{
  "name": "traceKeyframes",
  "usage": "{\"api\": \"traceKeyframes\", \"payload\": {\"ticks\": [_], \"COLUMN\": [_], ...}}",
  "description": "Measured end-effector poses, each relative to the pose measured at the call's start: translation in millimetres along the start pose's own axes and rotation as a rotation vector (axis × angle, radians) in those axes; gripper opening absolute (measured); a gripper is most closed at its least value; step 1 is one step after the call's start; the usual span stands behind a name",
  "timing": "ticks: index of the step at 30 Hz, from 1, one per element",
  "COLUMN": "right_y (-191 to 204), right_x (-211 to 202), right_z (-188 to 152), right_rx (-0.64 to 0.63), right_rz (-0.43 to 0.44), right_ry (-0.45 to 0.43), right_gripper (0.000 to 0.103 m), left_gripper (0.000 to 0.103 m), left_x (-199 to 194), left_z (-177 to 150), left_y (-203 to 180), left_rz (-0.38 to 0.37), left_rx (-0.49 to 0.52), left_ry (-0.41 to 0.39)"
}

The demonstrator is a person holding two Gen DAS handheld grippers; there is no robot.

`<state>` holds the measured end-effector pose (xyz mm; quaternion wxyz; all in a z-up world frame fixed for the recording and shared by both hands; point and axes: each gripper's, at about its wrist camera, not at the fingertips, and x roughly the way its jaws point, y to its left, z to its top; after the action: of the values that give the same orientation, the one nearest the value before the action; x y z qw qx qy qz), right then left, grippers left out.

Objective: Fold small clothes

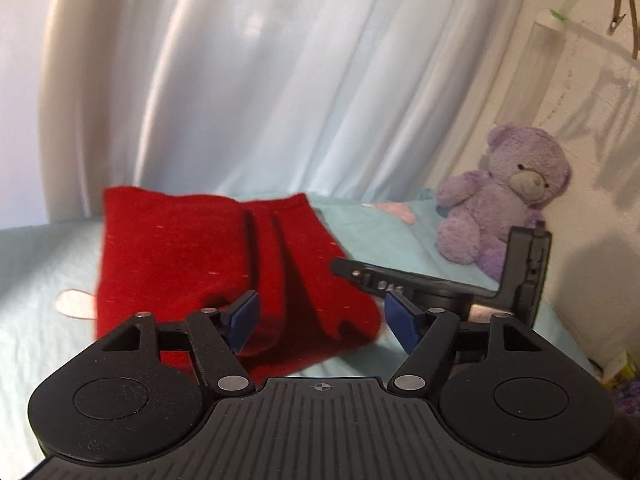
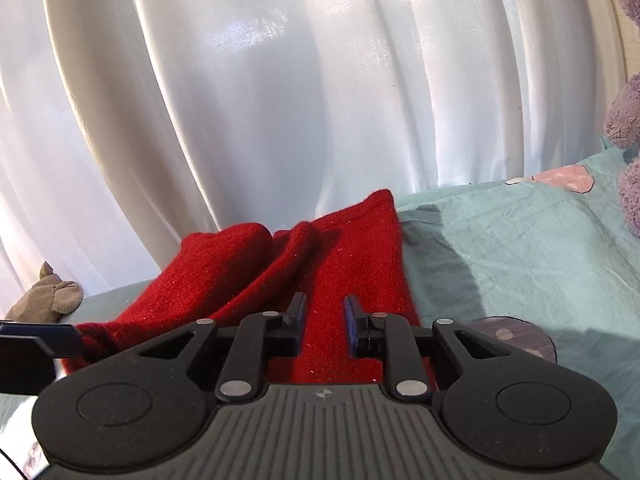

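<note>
Left wrist view: left gripper (image 1: 320, 314) gapes empty above the red garment (image 1: 192, 264). Right gripper (image 2: 324, 326), jaws parted, holds nothing, the garment just ahead.

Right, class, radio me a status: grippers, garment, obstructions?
Left gripper open, right gripper open, neither holding. Red garment partly folded on teal sheet. Purple teddy sits off to the side.

Bright backlight through white curtain (image 2: 280, 100), glare patches mid-curtain. Strong fisheye bending at edges, dark corners. Left wrist view soft, motion-blurred on red garment (image 1: 180, 260); right view sharper. Hard shadows on teal bedsheet (image 2: 460, 264) and right wall (image 1: 592, 220).
</note>
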<state>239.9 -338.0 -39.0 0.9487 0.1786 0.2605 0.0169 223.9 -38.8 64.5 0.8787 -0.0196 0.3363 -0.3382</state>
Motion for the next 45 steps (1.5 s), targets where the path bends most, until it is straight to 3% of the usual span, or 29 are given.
{"api": "traceKeyframes", "payload": {"ticks": [3,7,13,28,32,35,37,40,45], "right_y": [6,23,48,47,48,48,46,42,33], "right_x": [6,15,29,28,25,26,31,52,101], "right_z": [8,14,9,6,9,15,19,21,16], "right_rx": [0.019,0.002,-0.094,-0.116,-0.113,-0.064,-0.004,0.125,0.352], "right_rz": [0.055,0.122,0.092,0.039,0.049,0.106,0.166,0.267,0.359], "right_ry": [0.009,0.036,0.082,0.103,0.098,0.102,0.13,0.231,0.374], "right_gripper": [0.025,0.028,0.03,0.034,0.035,0.042,0.052,0.068,0.07], "left_gripper": [0.075,0.075,0.075,0.075,0.081,0.082,0.082,0.082,0.082], "left_x": [-8,-11,-9,26,41,42,41,41,41], "left_z": [-7,-21,-25,-24,-28,-31,-31,-32,-32], "left_y": [21,59,80,98,95,90,90,89,84], "left_rz": [0.114,0.201,0.252,0.218,0.232,0.244,0.244,0.246,0.258], "left_rx": [-0.047,-0.175,-0.217,-0.277,-0.258,-0.236,-0.236,-0.232,-0.2], "left_ry": [0.003,0.046,0.054,0.107,0.13,0.127,0.125,0.126,0.127]}}
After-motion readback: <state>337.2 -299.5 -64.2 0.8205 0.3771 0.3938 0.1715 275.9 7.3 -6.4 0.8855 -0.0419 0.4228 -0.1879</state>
